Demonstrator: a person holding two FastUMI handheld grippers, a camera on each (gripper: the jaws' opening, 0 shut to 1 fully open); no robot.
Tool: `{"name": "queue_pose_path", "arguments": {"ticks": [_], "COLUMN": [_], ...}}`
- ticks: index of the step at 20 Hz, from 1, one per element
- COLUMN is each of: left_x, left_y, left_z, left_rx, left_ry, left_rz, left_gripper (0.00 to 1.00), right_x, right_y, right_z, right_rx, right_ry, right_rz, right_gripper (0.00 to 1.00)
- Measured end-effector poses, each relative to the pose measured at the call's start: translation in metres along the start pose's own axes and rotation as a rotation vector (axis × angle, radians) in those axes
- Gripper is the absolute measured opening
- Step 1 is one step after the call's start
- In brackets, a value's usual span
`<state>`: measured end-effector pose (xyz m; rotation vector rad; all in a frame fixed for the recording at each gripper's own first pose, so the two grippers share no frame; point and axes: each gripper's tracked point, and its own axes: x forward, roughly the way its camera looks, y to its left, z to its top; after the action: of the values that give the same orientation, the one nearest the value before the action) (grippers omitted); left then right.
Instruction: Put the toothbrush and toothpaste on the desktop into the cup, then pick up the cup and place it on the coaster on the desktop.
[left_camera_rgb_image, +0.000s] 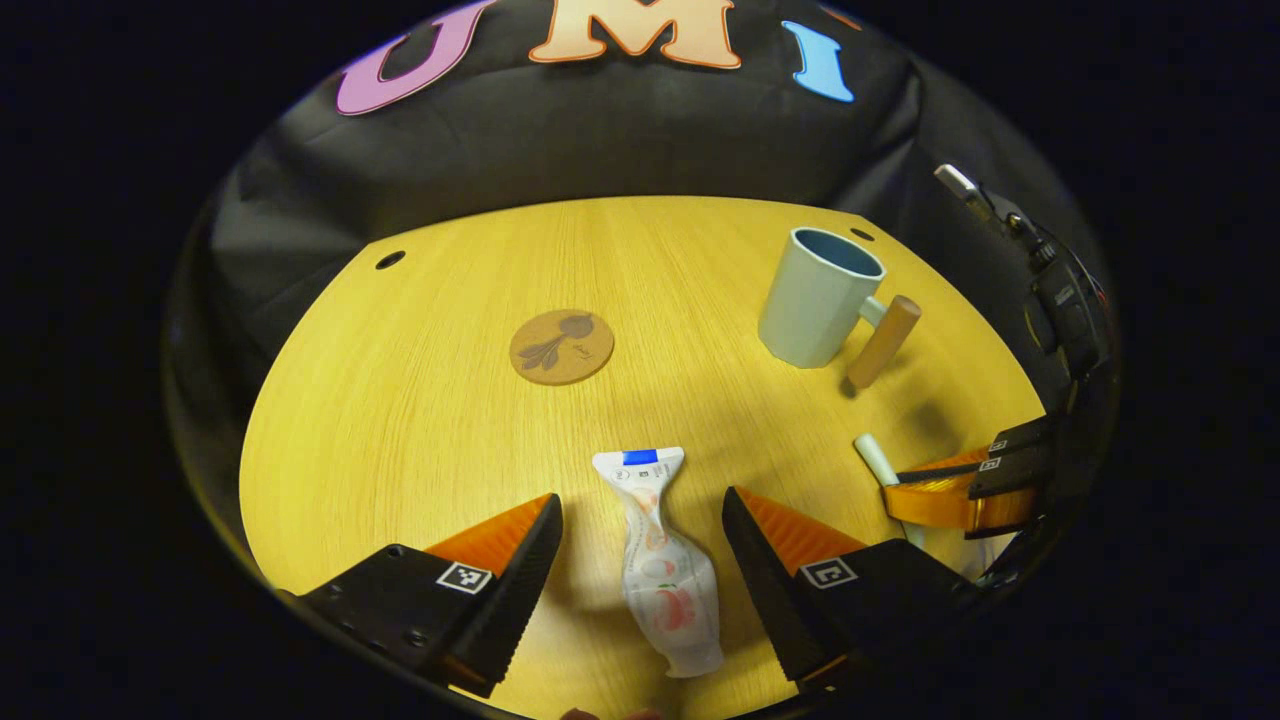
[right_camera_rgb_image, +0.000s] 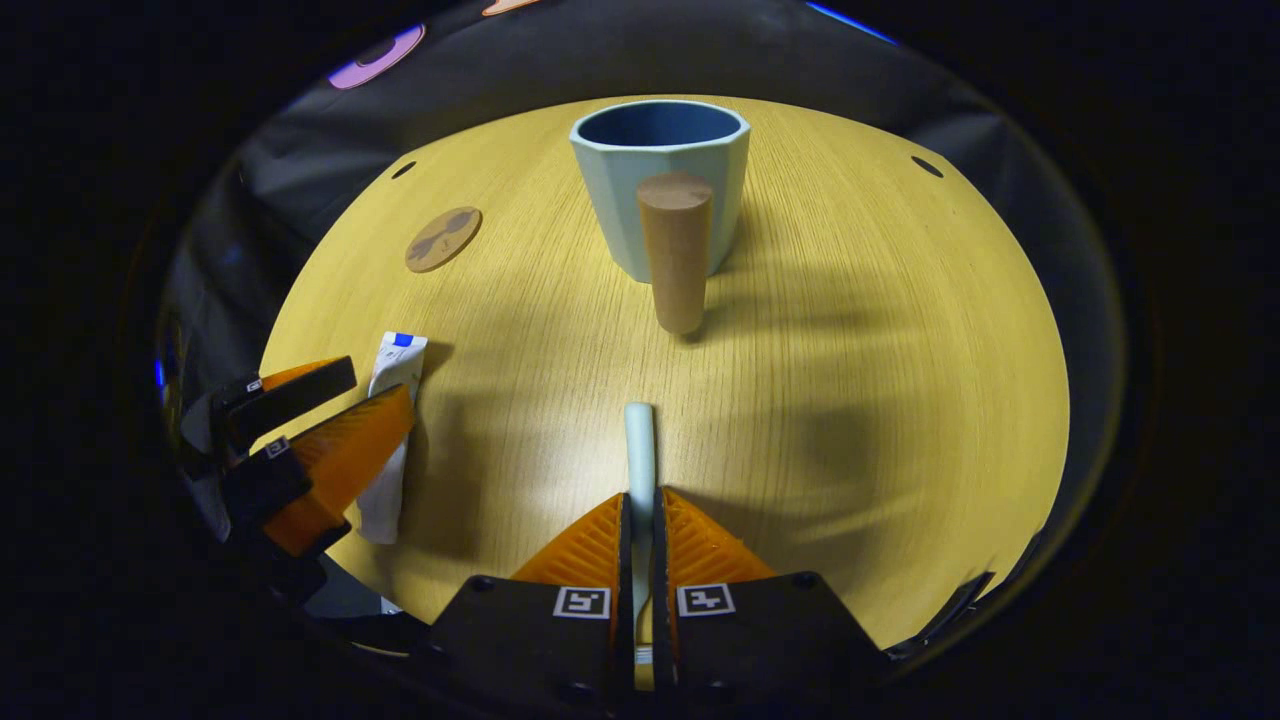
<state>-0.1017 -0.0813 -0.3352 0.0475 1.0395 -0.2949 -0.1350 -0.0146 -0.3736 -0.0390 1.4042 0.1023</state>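
Your left gripper (left_camera_rgb_image: 640, 530) sits low in the left gripper view with its jaws spread wide, and the toothpaste (left_camera_rgb_image: 660, 565) lies flat on the wooden desktop (left_camera_rgb_image: 400, 420) right between the two fingers, touching neither, its flat crimped end pointing up the frame toward the coaster (left_camera_rgb_image: 561, 346). That coaster rests left of centre in the upper half of the view, with nothing on it. Over at upper right stands the cup (left_camera_rgb_image: 820, 297), upright, its wooden handle (left_camera_rgb_image: 883, 341) sticking out toward the right edge. At the right edge of this view you can see your right gripper (left_camera_rgb_image: 915, 480), jaws closed in on the pale toothbrush (left_camera_rgb_image: 876, 460), whose end pokes out up and to the left. Switch to the right gripper view and it's plain: your right gripper (right_camera_rgb_image: 640, 520) at bottom centre is clamped narrow on the toothbrush (right_camera_rgb_image: 639, 450), both fingers pressing its sides, the stick running straight up the frame from between them. The cup (right_camera_rgb_image: 660, 180) stands at top centre, handle (right_camera_rgb_image: 675, 250) facing you, well apart from the brush tip. The coaster (right_camera_rgb_image: 443, 238) lies at upper left, and at lower left your left gripper (right_camera_rgb_image: 330, 430) flanks the toothpaste (right_camera_rgb_image: 392, 440) on the desktop (right_camera_rgb_image: 850, 350).
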Motion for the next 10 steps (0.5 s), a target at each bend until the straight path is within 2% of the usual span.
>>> {"name": "queue_pose_path", "arguments": {"ticks": [6, 10], "left_x": [0.01, 0.012], "left_y": [0.003, 0.002], "left_z": [-0.014, -0.013], "left_rx": [-0.011, -0.004], "left_ry": [0.082, 0.108], "left_rz": [0.041, 0.038], "left_gripper": [0.95, 0.9], "right_x": [0.0, 0.0], "right_y": [0.001, 0.0], "right_z": [0.0, 0.0], "right_rx": [-0.008, -0.01], "right_ry": [0.007, 0.009], "right_rz": [0.016, 0.024], "right_gripper": [0.1, 0.1]}}
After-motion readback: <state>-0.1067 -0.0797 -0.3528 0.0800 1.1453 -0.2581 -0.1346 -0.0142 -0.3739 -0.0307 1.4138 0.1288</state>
